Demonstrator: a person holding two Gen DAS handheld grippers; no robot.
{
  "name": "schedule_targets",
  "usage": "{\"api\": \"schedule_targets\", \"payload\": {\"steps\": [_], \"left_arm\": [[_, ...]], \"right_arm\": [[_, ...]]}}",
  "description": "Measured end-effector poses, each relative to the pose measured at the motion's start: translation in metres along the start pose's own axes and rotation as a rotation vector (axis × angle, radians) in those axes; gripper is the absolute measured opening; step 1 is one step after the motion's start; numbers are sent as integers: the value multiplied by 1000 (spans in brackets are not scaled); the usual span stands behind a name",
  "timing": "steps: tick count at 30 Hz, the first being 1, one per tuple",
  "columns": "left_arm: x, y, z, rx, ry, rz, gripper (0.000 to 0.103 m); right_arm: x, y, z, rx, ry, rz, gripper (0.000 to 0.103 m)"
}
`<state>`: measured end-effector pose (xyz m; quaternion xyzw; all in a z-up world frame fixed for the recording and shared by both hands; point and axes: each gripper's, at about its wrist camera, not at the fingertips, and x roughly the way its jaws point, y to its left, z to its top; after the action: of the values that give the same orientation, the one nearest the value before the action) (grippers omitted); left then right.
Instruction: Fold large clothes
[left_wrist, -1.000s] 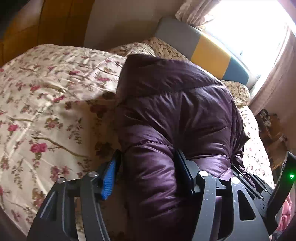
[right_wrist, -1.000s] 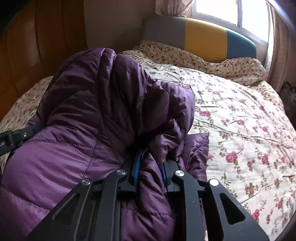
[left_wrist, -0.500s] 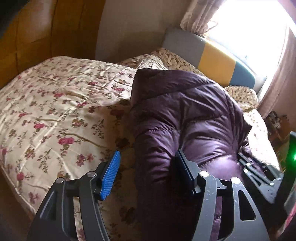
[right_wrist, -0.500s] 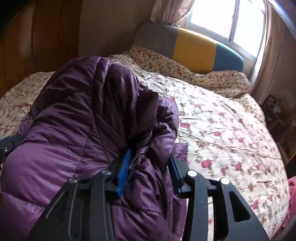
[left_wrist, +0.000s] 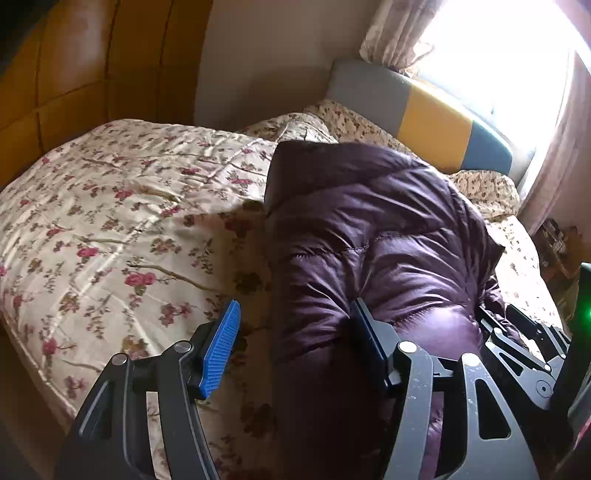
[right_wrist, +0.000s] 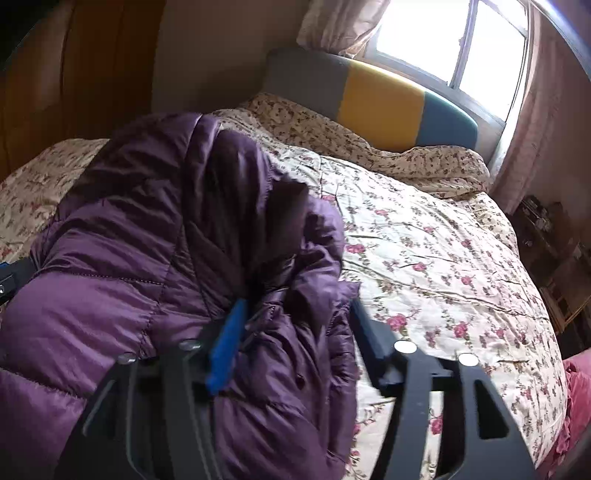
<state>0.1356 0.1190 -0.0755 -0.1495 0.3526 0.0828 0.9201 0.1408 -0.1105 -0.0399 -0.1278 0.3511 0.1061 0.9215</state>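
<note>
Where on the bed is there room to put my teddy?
Two free patches of the flowered quilt: one between the purple jacket and the wooden wall panel, and a bigger one right of the jacket, running to the pillows. The middle is crowded: the jacket and both grippers, left and right.

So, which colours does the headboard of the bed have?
The headboard has grey, yellow and blue-teal panels, seen best in the right wrist view.

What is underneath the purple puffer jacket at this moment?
The purple puffer jacket lies on the floral quilt covering the bed; quilt shows on both sides of it. Whatever sits directly beneath the jacket's bulk is hidden. Left gripper and right gripper are open.
</note>
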Motion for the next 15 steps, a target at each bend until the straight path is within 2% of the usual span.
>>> {"api": "schedule_targets", "payload": {"steps": [4, 15], "left_arm": [[-14, 4, 2, -8, -21, 1, 65], [-19, 10, 12, -22, -31, -11, 65]], "right_arm": [[-14, 0, 5, -13, -24, -8, 64], [-28, 16, 14, -75, -73, -33, 63]]}}
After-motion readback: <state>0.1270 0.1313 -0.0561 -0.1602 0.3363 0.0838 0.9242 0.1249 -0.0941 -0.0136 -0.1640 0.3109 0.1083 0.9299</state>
